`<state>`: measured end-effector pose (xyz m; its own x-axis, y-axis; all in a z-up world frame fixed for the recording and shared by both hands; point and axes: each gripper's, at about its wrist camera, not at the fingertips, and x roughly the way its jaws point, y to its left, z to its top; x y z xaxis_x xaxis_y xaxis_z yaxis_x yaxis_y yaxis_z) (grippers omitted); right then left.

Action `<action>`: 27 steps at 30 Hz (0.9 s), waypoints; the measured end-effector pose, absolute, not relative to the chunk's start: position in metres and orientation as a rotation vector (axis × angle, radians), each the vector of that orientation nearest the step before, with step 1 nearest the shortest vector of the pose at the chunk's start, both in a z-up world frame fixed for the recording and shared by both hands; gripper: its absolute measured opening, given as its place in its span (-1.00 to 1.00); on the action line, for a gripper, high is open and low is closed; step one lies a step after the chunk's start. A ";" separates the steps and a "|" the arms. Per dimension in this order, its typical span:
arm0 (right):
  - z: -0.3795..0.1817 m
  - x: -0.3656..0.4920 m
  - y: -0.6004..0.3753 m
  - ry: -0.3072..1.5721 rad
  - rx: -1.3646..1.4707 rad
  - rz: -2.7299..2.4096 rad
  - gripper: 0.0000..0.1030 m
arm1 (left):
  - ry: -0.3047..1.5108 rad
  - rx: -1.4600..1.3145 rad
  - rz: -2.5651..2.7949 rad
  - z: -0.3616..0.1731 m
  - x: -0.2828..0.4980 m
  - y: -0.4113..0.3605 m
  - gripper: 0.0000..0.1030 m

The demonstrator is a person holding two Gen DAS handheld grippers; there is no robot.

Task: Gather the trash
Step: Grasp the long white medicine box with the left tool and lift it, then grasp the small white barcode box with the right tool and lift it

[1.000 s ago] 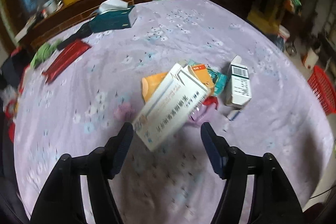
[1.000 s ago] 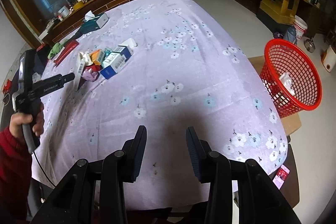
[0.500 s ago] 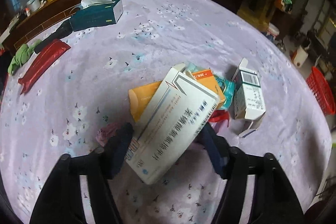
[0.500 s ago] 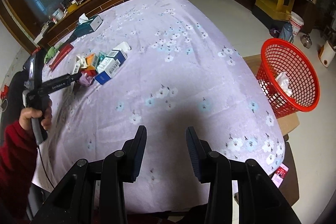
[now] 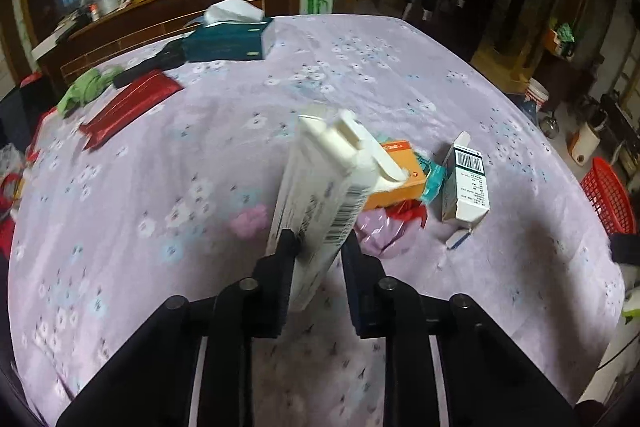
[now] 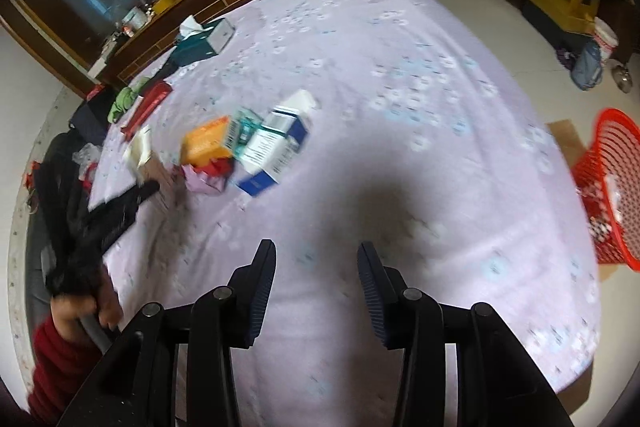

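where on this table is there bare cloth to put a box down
Bare cloth runs from the right gripper toward the red basket, and across the far half beyond the tissue box. It is crowded around the orange box and blue-white box, and along the left edge by the red pouch.

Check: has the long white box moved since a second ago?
Yes. The long white box, then flat among the pile by the orange box, now stands tilted up, clamped in the left tongs.

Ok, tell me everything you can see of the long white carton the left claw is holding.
The long white cardboard carton is pinched near its lower end in the left claw, lifted off the lilac flowered tablecloth and tilted up and away from the camera. A barcode and dark print run along its side. Its top end flaps hang open. Only the claw's fingers touch it.
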<state>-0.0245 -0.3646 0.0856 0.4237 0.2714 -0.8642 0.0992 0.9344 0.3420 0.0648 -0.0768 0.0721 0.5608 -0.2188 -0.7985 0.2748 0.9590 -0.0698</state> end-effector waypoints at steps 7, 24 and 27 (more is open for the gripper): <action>0.070 0.039 -0.335 1.162 0.417 0.132 -0.12 | 0.925 -0.034 -0.235 0.080 0.046 -0.035 -0.76; 0.020 0.117 -0.298 1.239 0.350 -0.016 -0.11 | 0.916 -0.174 -0.269 0.089 -0.002 -0.005 -0.76; 0.018 0.118 -0.296 1.237 0.312 -0.017 -0.09 | 0.916 -0.150 -0.285 0.089 -0.006 -0.015 -0.76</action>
<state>0.1182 -0.2956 0.0182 0.3329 0.1556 -0.9300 0.1811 0.9574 0.2250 -0.0064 -0.0149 0.0888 0.5748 -0.3059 -0.7590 0.1790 0.9520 -0.2481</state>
